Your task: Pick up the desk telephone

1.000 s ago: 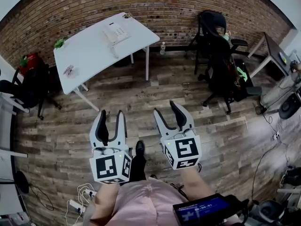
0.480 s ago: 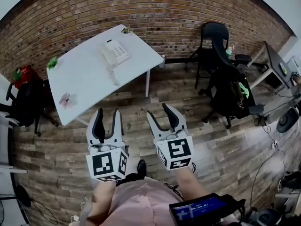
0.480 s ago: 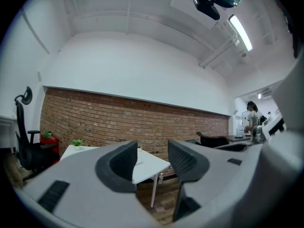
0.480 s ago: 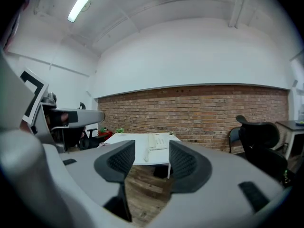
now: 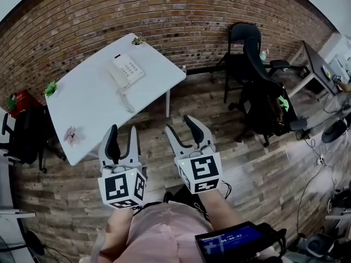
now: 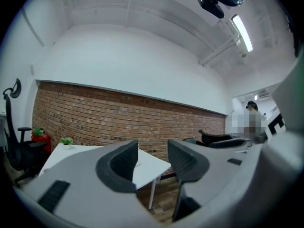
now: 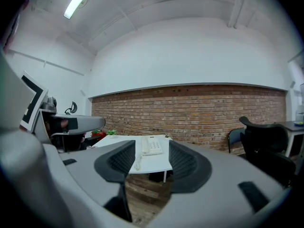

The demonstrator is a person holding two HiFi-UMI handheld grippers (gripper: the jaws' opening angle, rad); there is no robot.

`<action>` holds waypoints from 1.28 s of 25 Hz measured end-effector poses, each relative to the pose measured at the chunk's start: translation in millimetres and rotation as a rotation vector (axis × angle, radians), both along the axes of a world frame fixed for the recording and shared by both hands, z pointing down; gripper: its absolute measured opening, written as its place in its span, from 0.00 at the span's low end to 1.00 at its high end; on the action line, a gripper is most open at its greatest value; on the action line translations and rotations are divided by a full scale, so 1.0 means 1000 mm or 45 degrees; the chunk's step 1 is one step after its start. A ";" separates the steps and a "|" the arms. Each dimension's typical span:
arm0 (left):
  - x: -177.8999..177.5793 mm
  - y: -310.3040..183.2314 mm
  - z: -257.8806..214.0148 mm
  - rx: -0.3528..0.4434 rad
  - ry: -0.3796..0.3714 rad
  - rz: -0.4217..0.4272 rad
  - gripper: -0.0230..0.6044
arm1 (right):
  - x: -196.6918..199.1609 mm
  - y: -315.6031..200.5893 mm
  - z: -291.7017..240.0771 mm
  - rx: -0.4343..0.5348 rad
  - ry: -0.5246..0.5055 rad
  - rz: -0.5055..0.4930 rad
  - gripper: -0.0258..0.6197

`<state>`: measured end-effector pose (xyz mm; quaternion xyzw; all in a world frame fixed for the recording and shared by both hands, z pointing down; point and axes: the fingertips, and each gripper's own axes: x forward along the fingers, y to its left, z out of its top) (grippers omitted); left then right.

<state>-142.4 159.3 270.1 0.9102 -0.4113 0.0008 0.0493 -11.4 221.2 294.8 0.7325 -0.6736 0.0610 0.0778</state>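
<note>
A white desk telephone [image 5: 126,70] with a coiled cord lies on the far half of a white table [image 5: 88,108] by the brick wall. In the right gripper view the telephone [image 7: 152,145] shows between the jaws, well ahead. My left gripper [image 5: 122,141] and right gripper [image 5: 185,129] are held side by side over the wooden floor, short of the table's near edge. Both are open, with nothing between their jaws. In the left gripper view only the table's corner [image 6: 149,164] shows past the left gripper [image 6: 152,161]; the phone is hidden there.
Small green plants [image 5: 51,88] and a pink item [image 5: 71,136] sit on the table. Black office chairs [image 5: 258,86] stand to the right, another chair [image 5: 24,136] at the left. A second desk [image 5: 318,59] is at the far right. Cables lie on the floor.
Both grippers have moved forward toward the table, which now looks nearer and larger in the head view. The jaws keep the same spread.
</note>
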 end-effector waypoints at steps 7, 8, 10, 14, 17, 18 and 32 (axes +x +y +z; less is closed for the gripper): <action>0.023 -0.019 0.019 -0.041 -0.035 0.024 0.36 | 0.021 -0.025 0.002 0.002 -0.001 0.006 0.39; 0.027 -0.023 0.021 -0.043 -0.041 0.024 0.36 | 0.024 -0.030 0.002 0.003 -0.002 0.003 0.39; 0.035 -0.033 0.024 -0.049 -0.048 0.018 0.36 | 0.032 -0.042 0.003 0.005 -0.002 -0.007 0.39; 0.054 -0.065 0.031 -0.066 -0.054 -0.023 0.36 | 0.056 -0.076 0.008 -0.008 -0.001 -0.040 0.39; 0.074 -0.097 0.035 -0.075 -0.063 -0.067 0.36 | 0.080 -0.112 0.013 -0.021 -0.009 -0.080 0.39; 0.080 -0.107 0.038 -0.085 -0.069 -0.088 0.36 | 0.086 -0.125 0.016 -0.031 -0.014 -0.104 0.39; 0.154 -0.243 0.053 -0.170 -0.106 -0.340 0.37 | 0.155 -0.293 0.039 -0.121 -0.090 -0.409 0.39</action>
